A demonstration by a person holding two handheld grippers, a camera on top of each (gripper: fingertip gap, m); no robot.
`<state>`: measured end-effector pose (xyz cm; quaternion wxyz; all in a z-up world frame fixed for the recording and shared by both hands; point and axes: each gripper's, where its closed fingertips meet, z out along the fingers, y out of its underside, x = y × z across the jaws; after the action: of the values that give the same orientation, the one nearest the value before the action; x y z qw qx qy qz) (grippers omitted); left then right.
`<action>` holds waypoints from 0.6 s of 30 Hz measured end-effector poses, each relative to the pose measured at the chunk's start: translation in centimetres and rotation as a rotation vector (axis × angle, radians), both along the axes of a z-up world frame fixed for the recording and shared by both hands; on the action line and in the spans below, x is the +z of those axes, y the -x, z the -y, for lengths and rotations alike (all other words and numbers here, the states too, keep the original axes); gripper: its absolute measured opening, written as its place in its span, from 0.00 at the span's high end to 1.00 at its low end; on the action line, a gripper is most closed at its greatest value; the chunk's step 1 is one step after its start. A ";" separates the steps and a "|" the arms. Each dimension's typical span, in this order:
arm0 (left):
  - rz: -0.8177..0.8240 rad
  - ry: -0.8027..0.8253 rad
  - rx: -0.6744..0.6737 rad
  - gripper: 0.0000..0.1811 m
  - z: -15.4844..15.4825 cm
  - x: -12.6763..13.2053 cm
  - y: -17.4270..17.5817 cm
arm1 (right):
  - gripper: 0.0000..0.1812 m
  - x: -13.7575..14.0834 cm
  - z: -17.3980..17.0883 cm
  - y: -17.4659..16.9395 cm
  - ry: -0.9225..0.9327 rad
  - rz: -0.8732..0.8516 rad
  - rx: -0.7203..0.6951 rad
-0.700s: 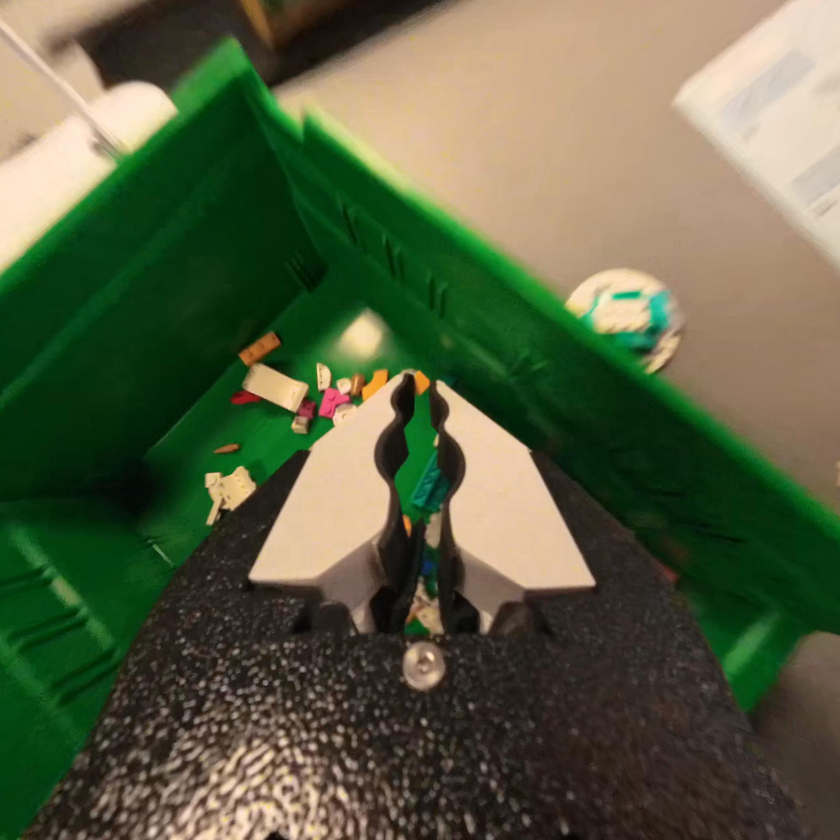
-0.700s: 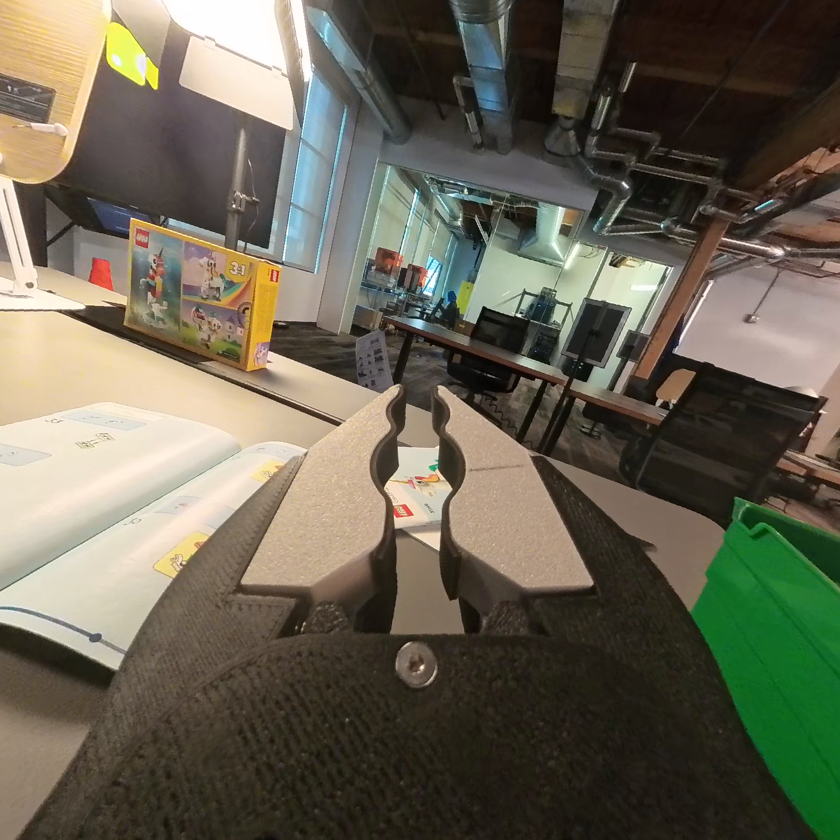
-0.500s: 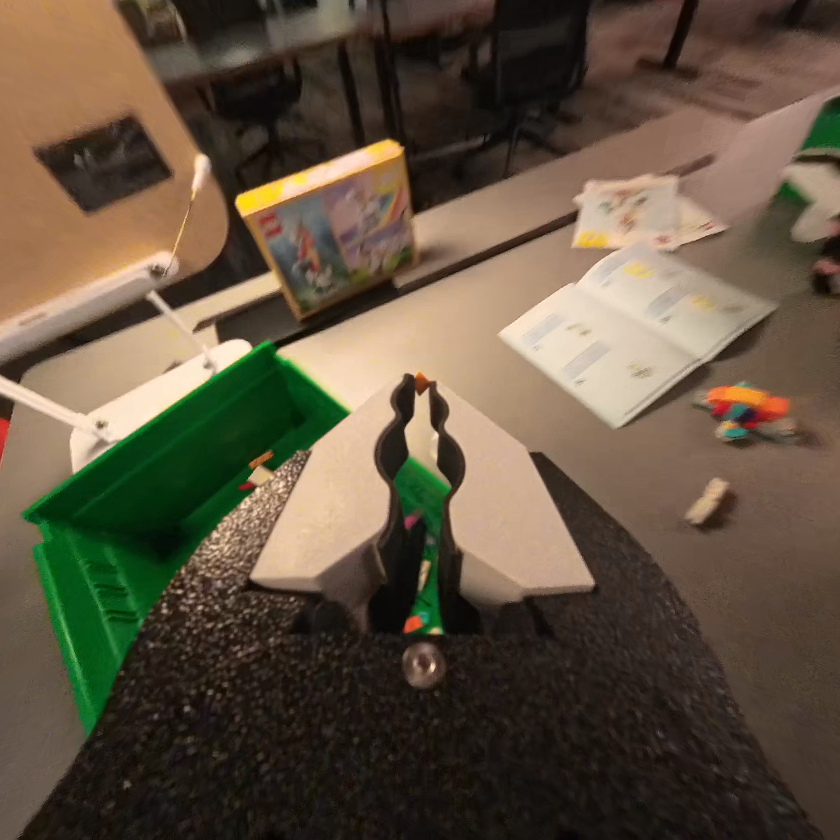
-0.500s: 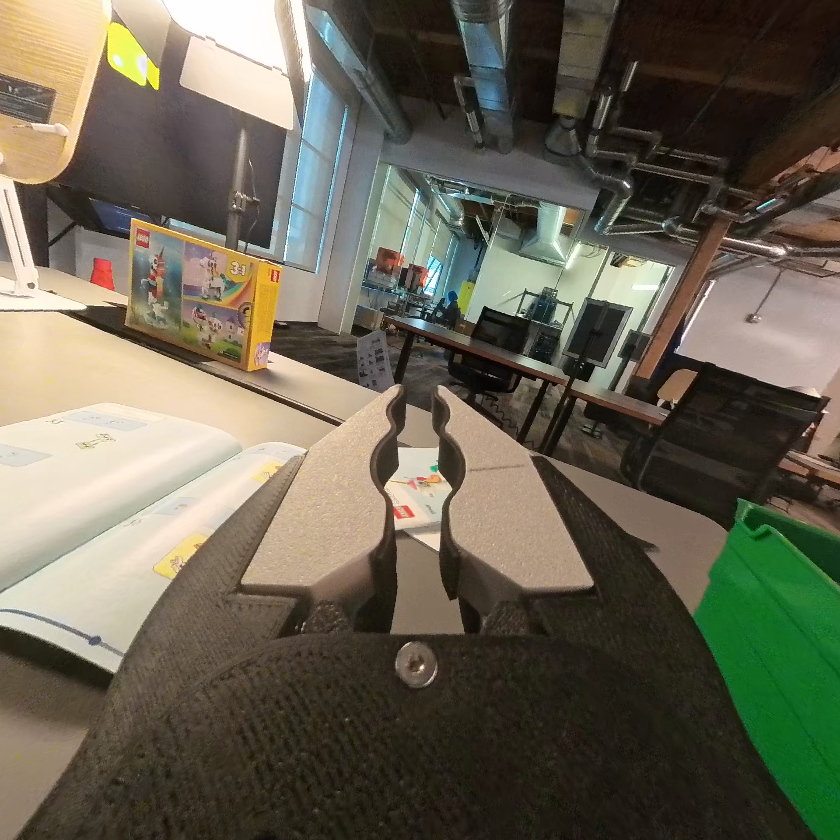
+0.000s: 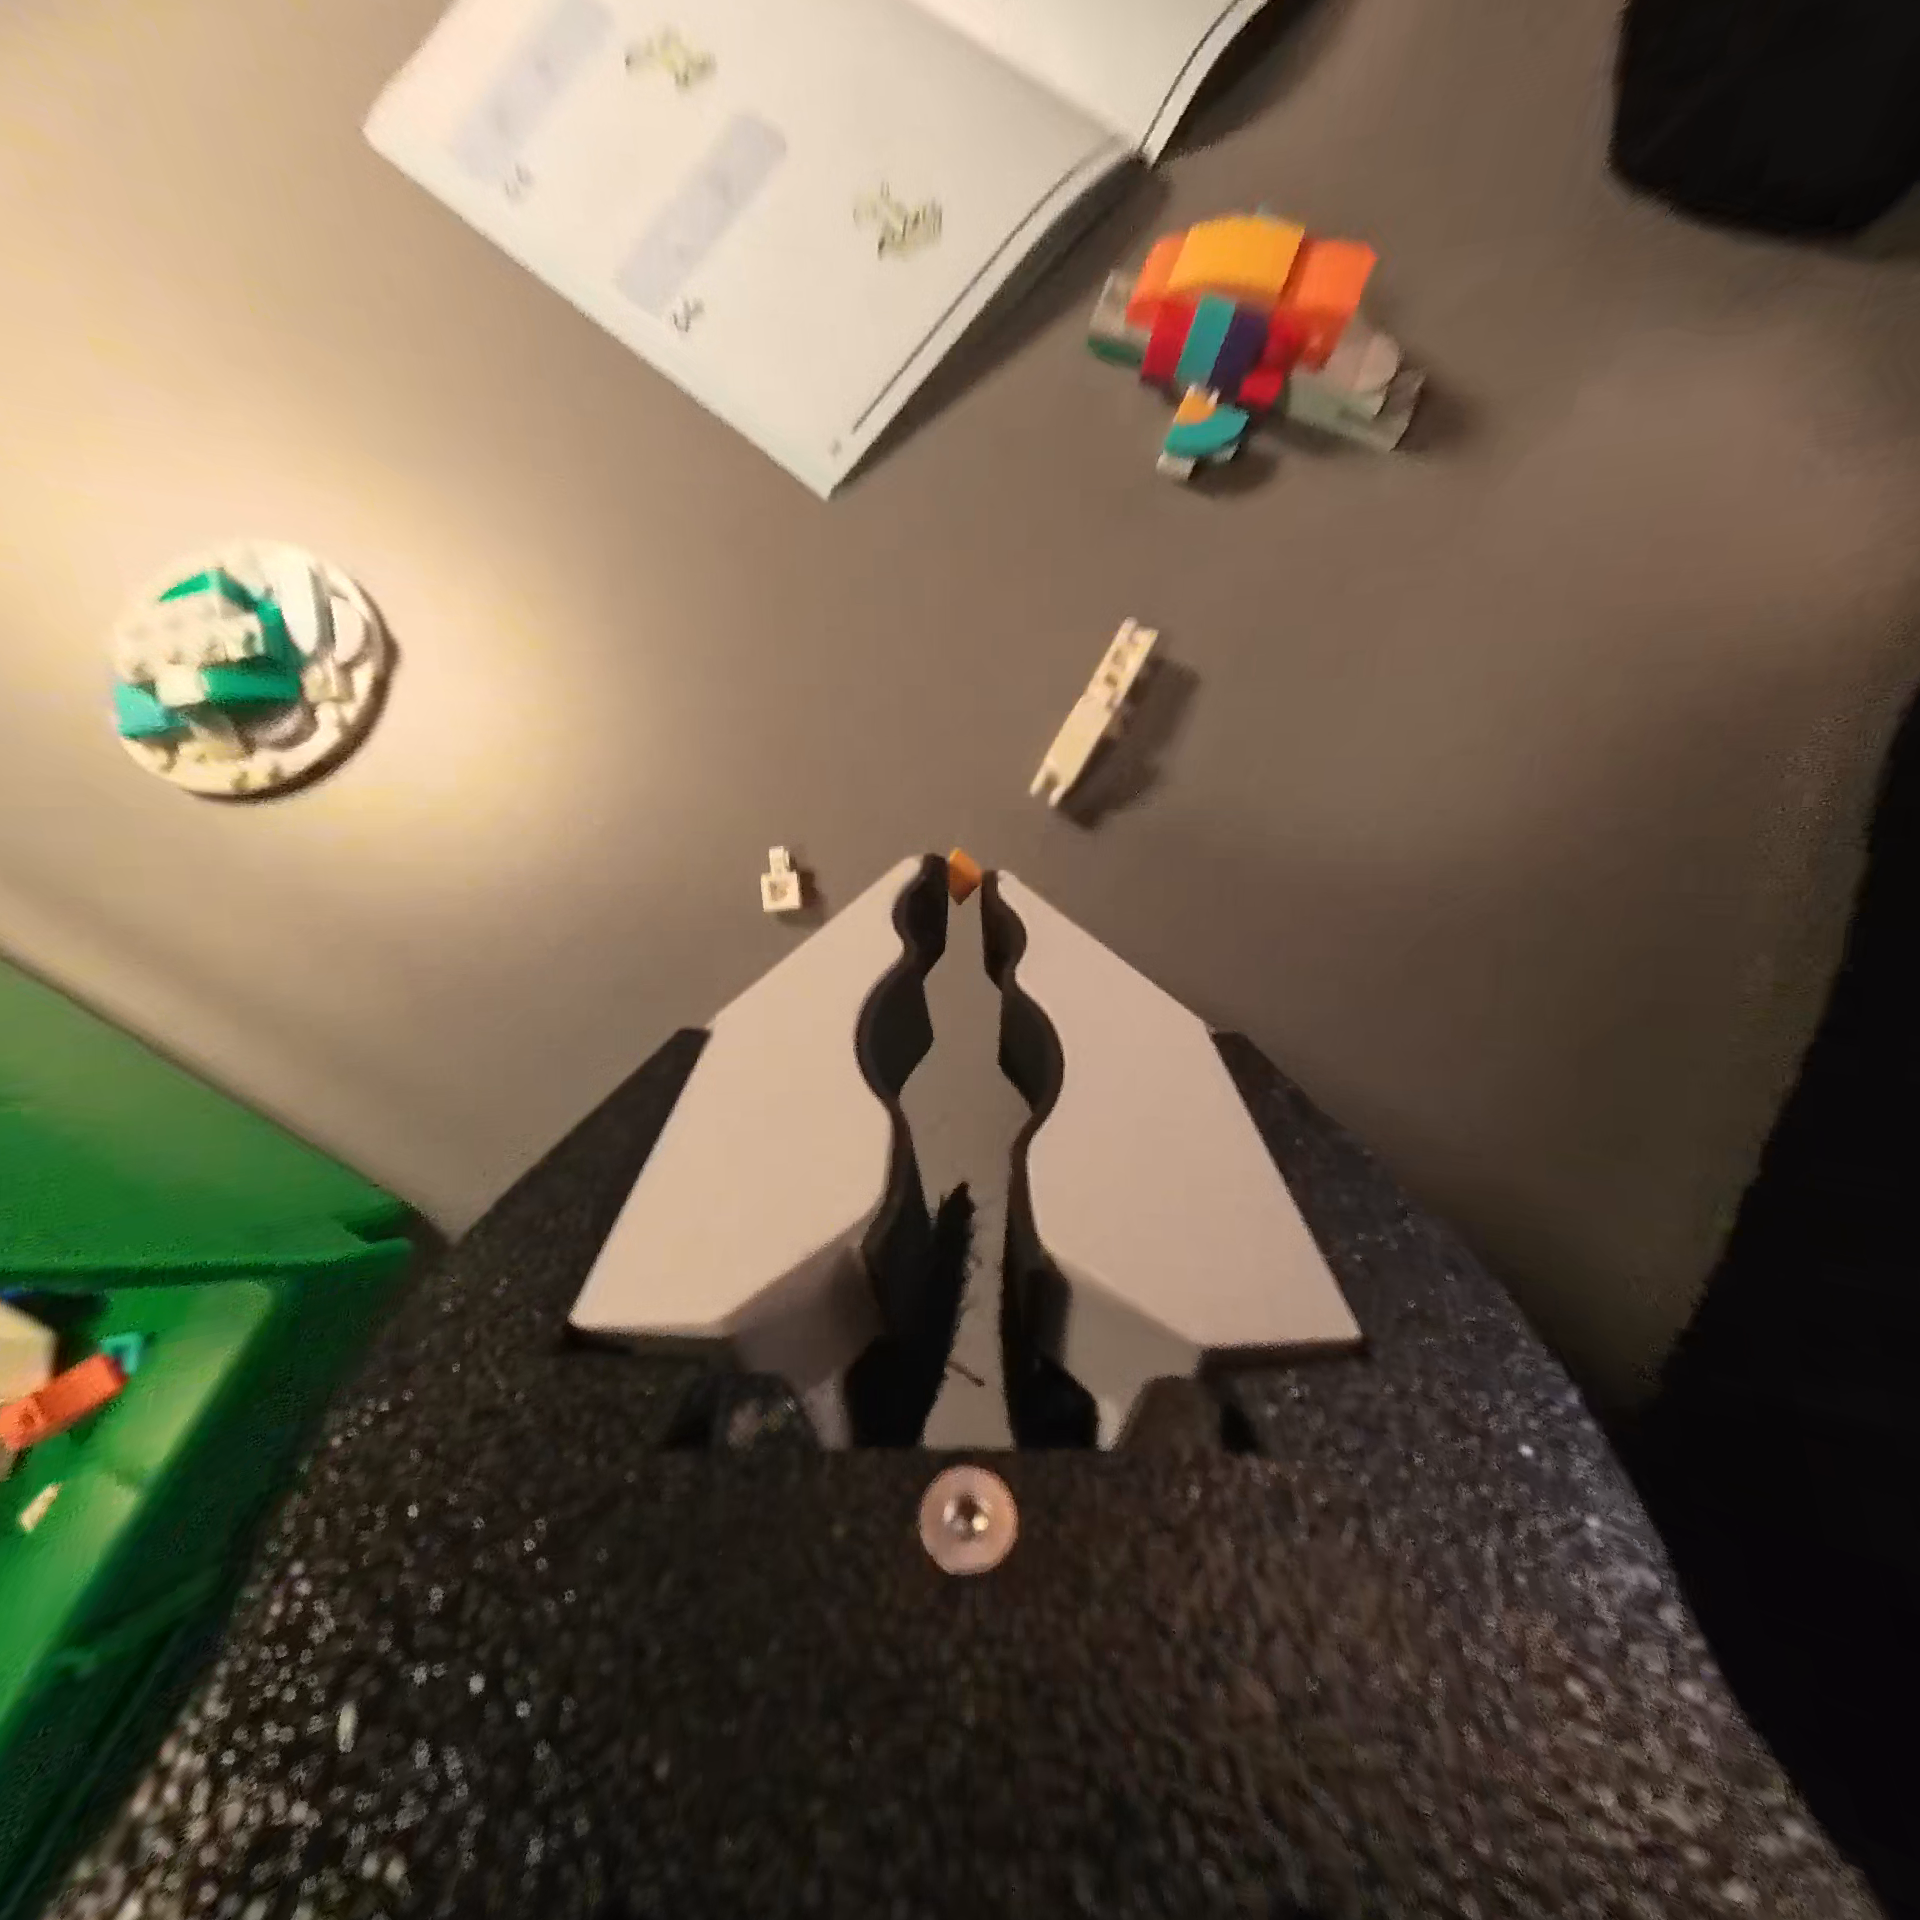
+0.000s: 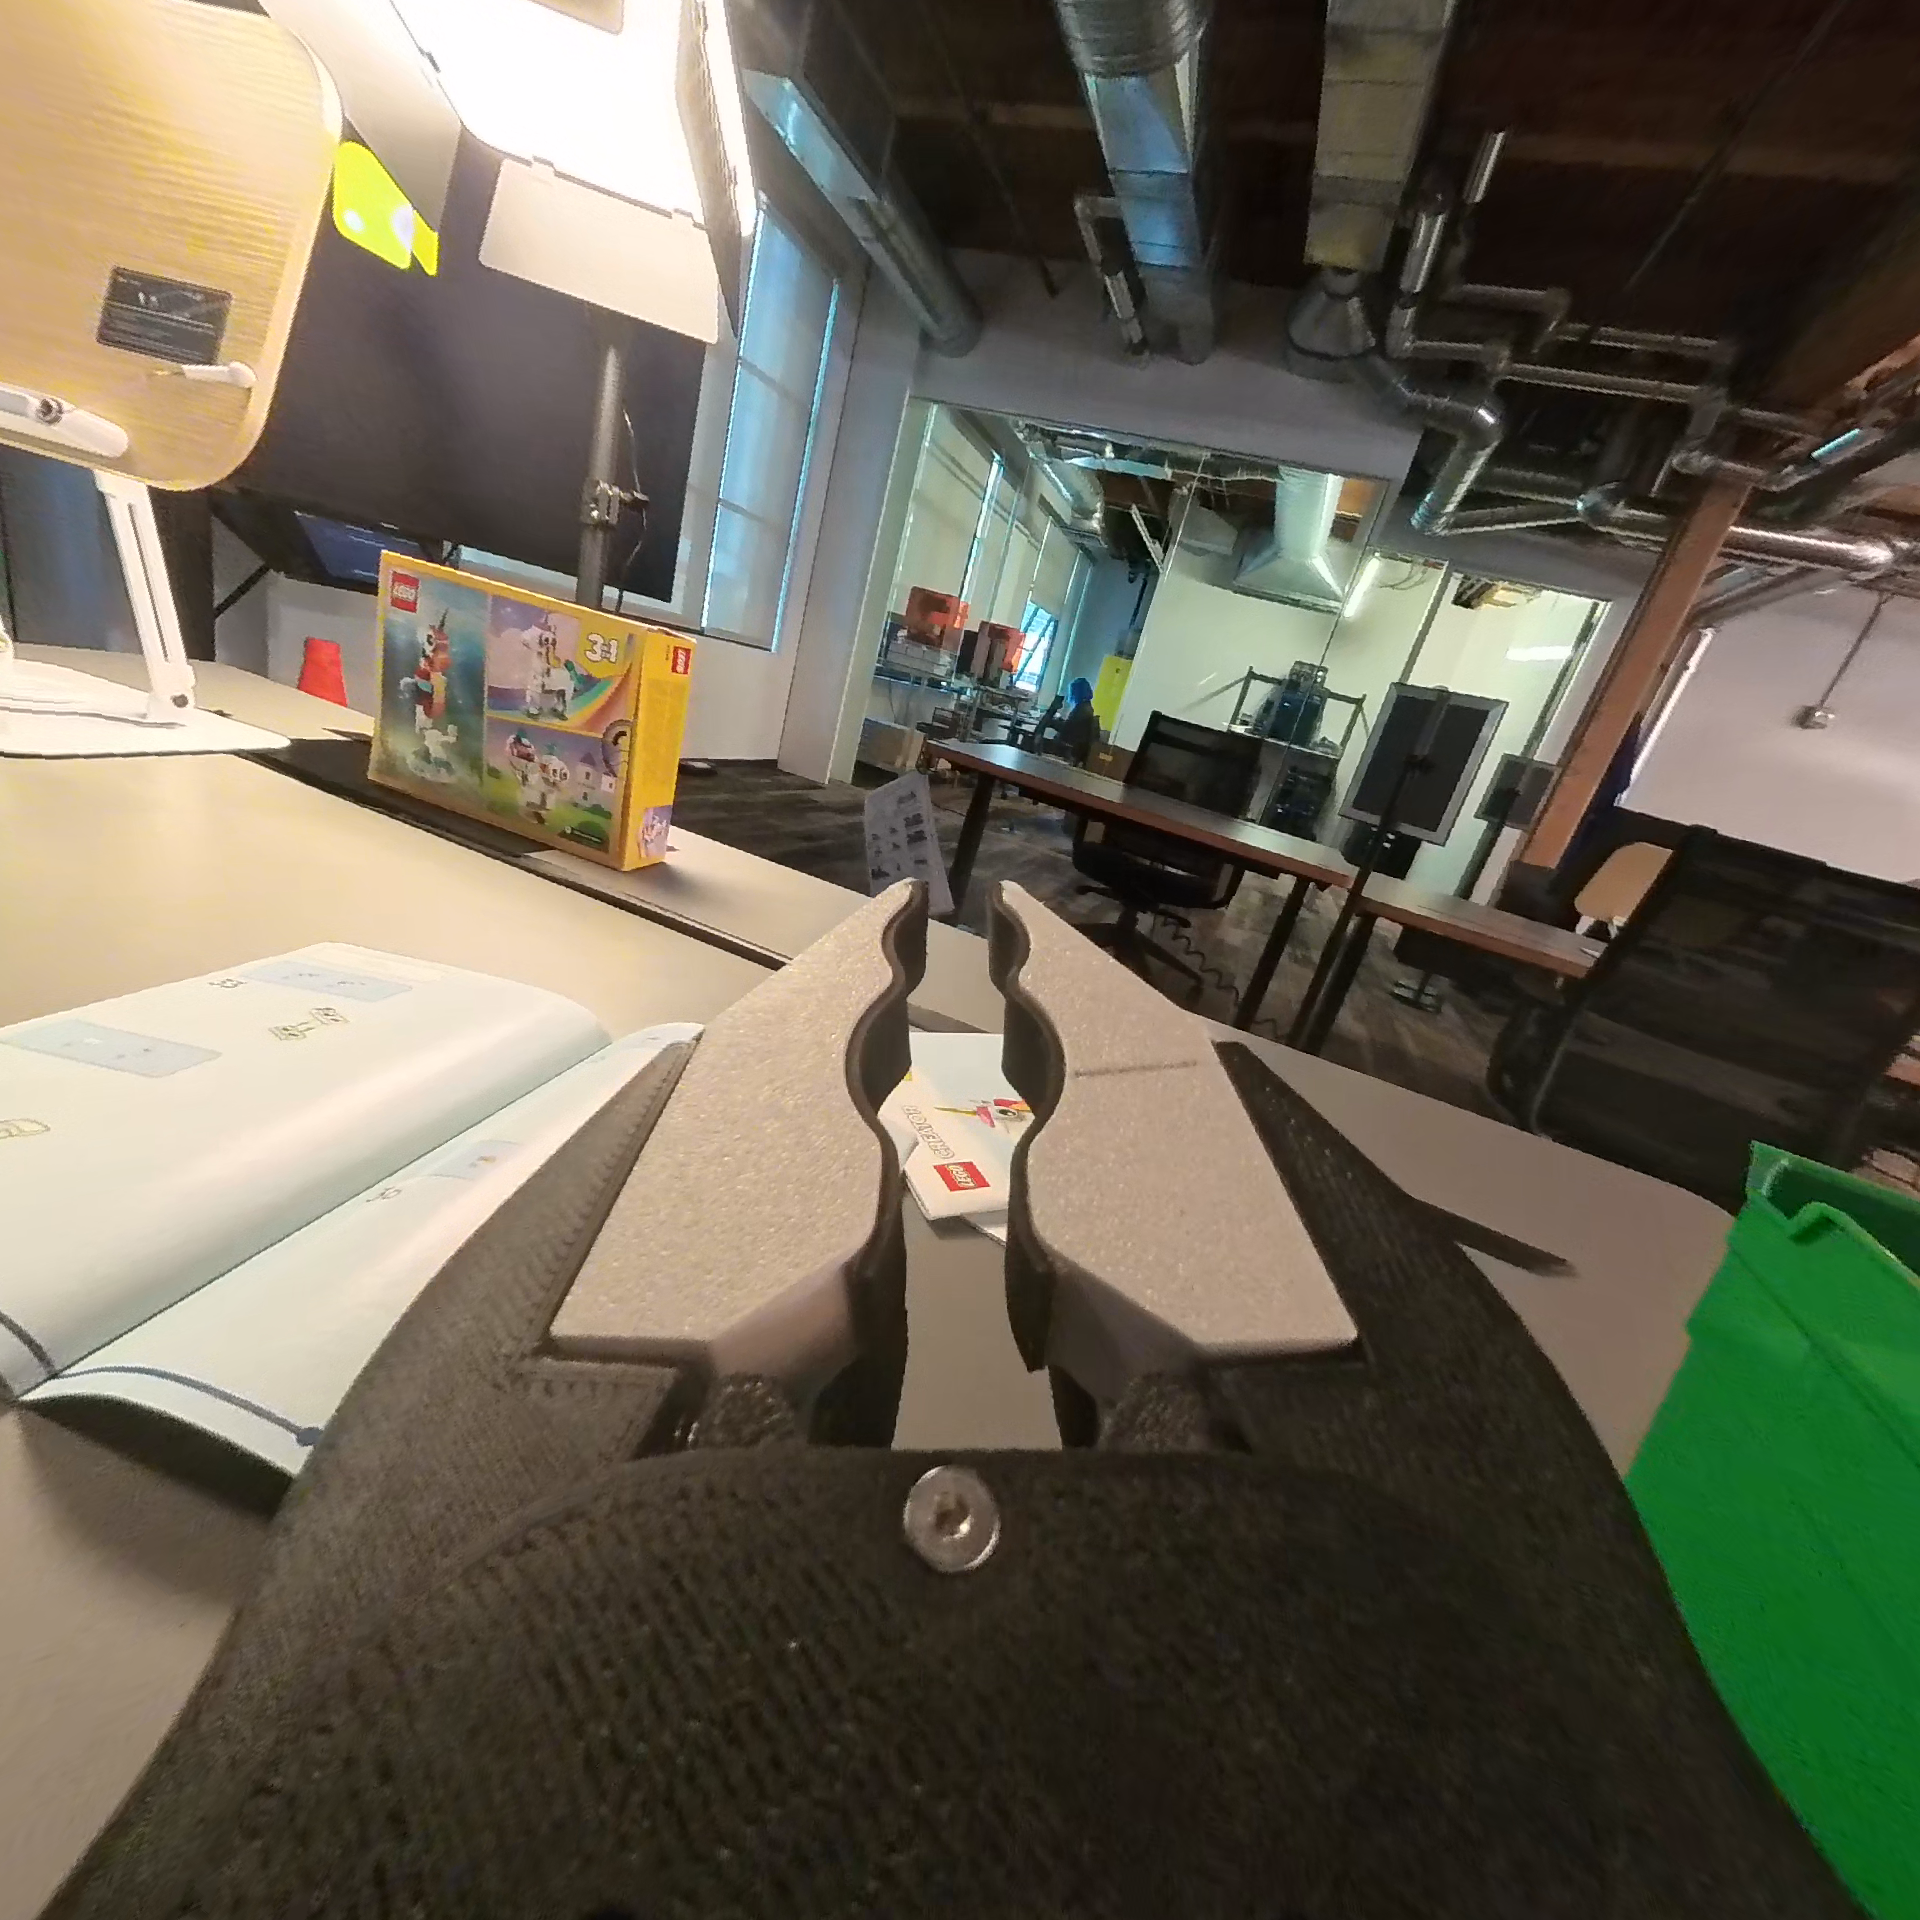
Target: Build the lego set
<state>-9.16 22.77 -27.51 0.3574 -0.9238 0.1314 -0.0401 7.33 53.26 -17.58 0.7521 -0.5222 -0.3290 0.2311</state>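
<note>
Pinching a tiny orange piece (image 5: pixel 962 871) at its very tips, the left gripper (image 5: pixel 956 881) hangs over the grey table (image 5: pixel 582 582), its jaws nearly closed on that piece. Just left of the tips lies a small white brick (image 5: pixel 781 885); a longer white bar (image 5: pixel 1097 715) lies to the far right of them. Farther off sits the colourful half-built model (image 5: pixel 1252 332), beside the open booklet (image 5: pixel 790 197). A round white base with teal bricks (image 5: pixel 247 670) rests at far left, and the green bin (image 5: pixel 135 1299) with loose bricks fills the near left corner.

The right gripper (image 6: pixel 958 914) holds nothing, jaws slightly apart, low over the table (image 6: pixel 187 831) and pointing across the room. The booklet (image 6: pixel 260 1081) lies to its left, the yellow set box (image 6: pixel 530 722) stands at the far edge, and a bin (image 6: pixel 1787 1455) shows on the right.
</note>
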 end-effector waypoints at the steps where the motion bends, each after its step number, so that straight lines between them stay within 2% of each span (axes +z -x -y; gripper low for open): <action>1: -0.007 0.017 0.014 0.98 0.2 -0.6 0.2 | 0.95 0.0 0.0 0.0 -0.001 0.001 0.000; 5: 0.002 0.086 0.021 0.98 0.8 -2.3 0.3 | 0.95 0.0 0.0 0.1 -0.004 0.006 -0.001; 9: 0.031 0.131 0.015 0.98 1.0 -2.8 0.1 | 0.95 -0.1 0.1 0.2 -0.009 0.012 0.002; 18: 0.175 0.228 0.014 0.90 1.4 -2.5 -1.0 | 0.95 -0.1 0.2 0.4 -0.015 0.022 0.006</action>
<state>-8.17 21.41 -30.02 0.2605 -0.9523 0.0878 -0.1324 6.91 53.07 -17.69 0.7518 -0.5179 -0.3404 0.2253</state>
